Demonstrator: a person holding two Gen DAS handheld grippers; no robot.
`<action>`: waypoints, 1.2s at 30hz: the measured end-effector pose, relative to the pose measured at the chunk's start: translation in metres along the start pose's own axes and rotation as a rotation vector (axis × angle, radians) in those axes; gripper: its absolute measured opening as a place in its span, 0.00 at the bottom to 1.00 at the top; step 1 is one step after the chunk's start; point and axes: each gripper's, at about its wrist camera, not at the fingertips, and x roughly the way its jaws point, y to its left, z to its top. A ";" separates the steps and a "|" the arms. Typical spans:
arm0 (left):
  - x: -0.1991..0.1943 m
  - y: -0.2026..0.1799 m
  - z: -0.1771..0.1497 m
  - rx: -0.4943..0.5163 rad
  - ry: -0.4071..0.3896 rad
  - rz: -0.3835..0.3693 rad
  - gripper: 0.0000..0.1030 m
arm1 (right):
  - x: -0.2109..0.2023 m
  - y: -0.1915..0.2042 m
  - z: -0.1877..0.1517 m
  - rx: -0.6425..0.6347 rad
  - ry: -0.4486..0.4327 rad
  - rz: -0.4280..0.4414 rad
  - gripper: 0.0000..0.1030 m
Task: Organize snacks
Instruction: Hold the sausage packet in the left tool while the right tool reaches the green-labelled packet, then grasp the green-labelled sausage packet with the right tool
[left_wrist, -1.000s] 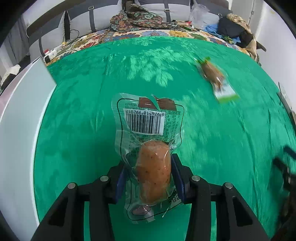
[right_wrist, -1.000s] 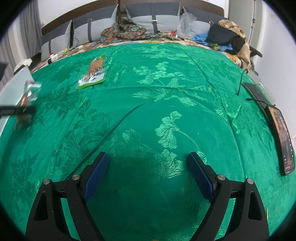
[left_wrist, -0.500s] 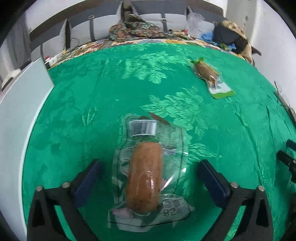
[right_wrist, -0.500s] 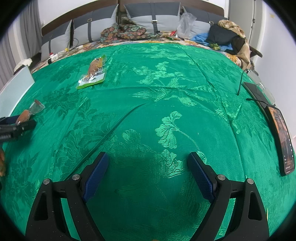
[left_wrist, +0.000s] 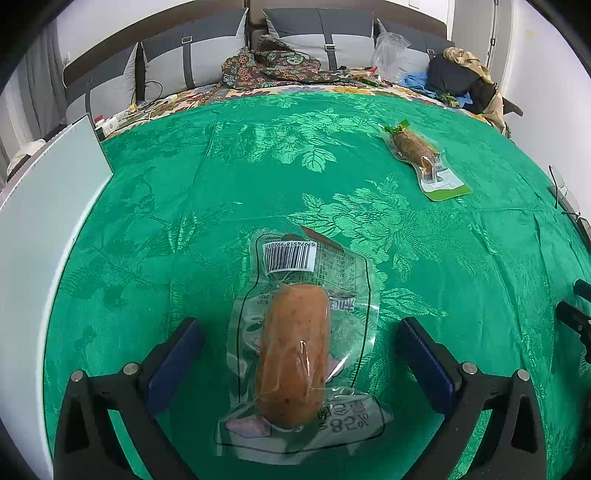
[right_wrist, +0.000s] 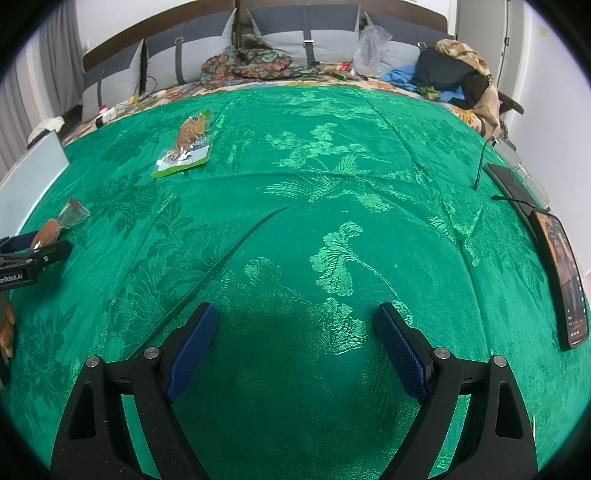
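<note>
Green brocade cloth (left_wrist: 461, 258) covers the bed, with pillows and clothes heaped at the far end. Left tool (left_wrist: 295, 332) has just been opening and stands wide, the sausage pack (left_wrist: 295, 347) lying loose on the cloth between its pads, untouched. Right tool (right_wrist: 295, 328) is open and empty. The pack looks light, its film slippery; the firm sausage middle seems the best hold. A second pack (left_wrist: 421, 157) lies well apart; a white board (left_wrist: 48, 206) stands left, a phone (right_wrist: 561, 273) right; nothing blocks it.

black fingers (right_wrist: 458, 391), blue ribbed pads (right_wrist: 400, 354), silver screws (right_wrist: 440, 353)
</note>
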 end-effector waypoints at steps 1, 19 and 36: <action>0.000 0.000 0.000 0.000 0.000 0.000 1.00 | 0.000 0.000 0.000 0.000 0.000 0.000 0.88; 0.000 0.001 0.000 -0.001 0.000 -0.001 1.00 | 0.000 0.000 0.000 0.000 0.000 0.003 0.89; 0.000 0.001 0.000 -0.001 -0.001 -0.002 1.00 | 0.090 0.093 0.165 -0.093 0.035 0.144 0.87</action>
